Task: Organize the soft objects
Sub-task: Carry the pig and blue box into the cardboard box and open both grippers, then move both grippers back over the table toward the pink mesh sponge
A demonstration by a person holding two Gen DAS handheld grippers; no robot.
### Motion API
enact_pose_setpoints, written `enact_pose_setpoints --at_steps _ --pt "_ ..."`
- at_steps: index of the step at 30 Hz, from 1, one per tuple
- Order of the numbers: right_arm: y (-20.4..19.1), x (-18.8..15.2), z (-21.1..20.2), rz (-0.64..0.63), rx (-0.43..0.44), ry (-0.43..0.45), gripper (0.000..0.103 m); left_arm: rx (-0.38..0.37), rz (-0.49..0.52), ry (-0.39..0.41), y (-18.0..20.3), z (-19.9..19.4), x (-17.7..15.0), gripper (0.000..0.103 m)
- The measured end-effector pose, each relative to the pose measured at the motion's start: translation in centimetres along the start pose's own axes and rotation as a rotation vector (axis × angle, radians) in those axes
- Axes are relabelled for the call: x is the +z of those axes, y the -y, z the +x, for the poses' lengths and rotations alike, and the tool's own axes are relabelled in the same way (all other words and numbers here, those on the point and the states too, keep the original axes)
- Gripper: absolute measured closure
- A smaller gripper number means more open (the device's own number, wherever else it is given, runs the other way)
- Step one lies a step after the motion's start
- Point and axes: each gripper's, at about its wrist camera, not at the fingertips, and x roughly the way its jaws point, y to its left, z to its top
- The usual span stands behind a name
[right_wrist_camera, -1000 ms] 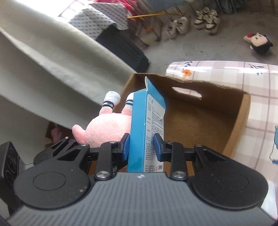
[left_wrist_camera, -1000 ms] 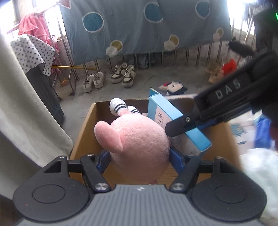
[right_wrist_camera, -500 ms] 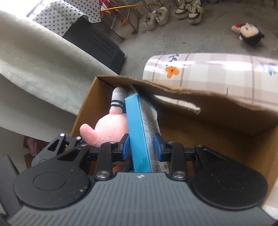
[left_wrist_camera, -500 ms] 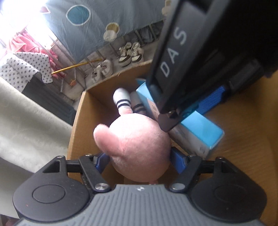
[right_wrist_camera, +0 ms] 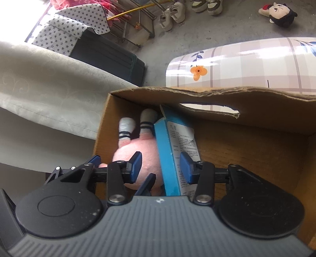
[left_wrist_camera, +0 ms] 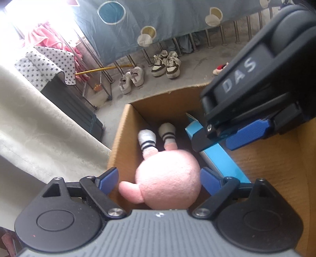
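Nearly done: pink plush (left_wrist_camera: 167, 176) and blue carton (right_wrist_camera: 173, 150) resting inside cardboard box (right_wrist_camera: 256, 146), left gripper (left_wrist_camera: 158, 178) and right gripper (right_wrist_camera: 161, 166) fingers opening, releasing both; only withdrawing left.

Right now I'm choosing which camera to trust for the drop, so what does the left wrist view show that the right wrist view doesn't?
Only the left wrist view shows the blue patterned sheet hung on the railing, and the right gripper's DAS-marked body from outside.

Only the right wrist view shows the floral table edge, the box's handle cutout, and the whole doll on the floor.

Both show the pink plush and blue carton inside the cardboard box, with both grippers' jaws opening around them.
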Motion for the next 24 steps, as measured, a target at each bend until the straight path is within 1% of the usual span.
enact_pose_setpoints --at_steps 5,8,10,12,14,17,20,22,24 --pt "-0.5 -0.1 -2.8 -0.011 0.079 0.027 0.059 0.002 -0.052 0.02 -0.7 -2.3 -0.1 0.012" --pt "-0.6 -0.4 -5.7 -0.012 0.142 0.05 0.059 -0.007 -0.104 0.031 -1.6 -4.1 -0.1 0.012" --pt "-0.8 -0.8 -8.4 -0.027 0.174 0.074 0.059 -0.024 -0.152 0.043 -2.5 -5.7 -0.2 0.012" --pt "-0.7 -1.3 -11.8 -0.049 0.205 0.101 0.058 -0.044 -0.2 0.065 -3.2 -8.0 -0.7 0.012" --pt "-0.4 -2.3 -15.3 -0.075 0.242 0.122 0.057 -0.065 -0.23 0.104 -3.5 -10.9 -1.5 0.012" --pt "1.1 -4.6 -21.6 -0.122 0.293 0.164 0.053 -0.102 -0.248 0.164 -3.1 -15.5 -3.0 0.008" --pt "4.1 -7.4 -28.4 -0.169 0.314 0.208 0.048 -0.177 -0.247 0.206 -1.2 -20.5 -4.9 0.006" --pt "6.8 -9.7 -32.8 -0.191 0.306 0.239 0.046 -0.23 -0.253 0.217 0.8 -23.1 -6.1 0.006" --pt "9.9 -12.1 -36.8 -0.202 0.277 0.273 0.042 -0.282 -0.244 0.217 3.5 -25.1 -7.3 0.006"
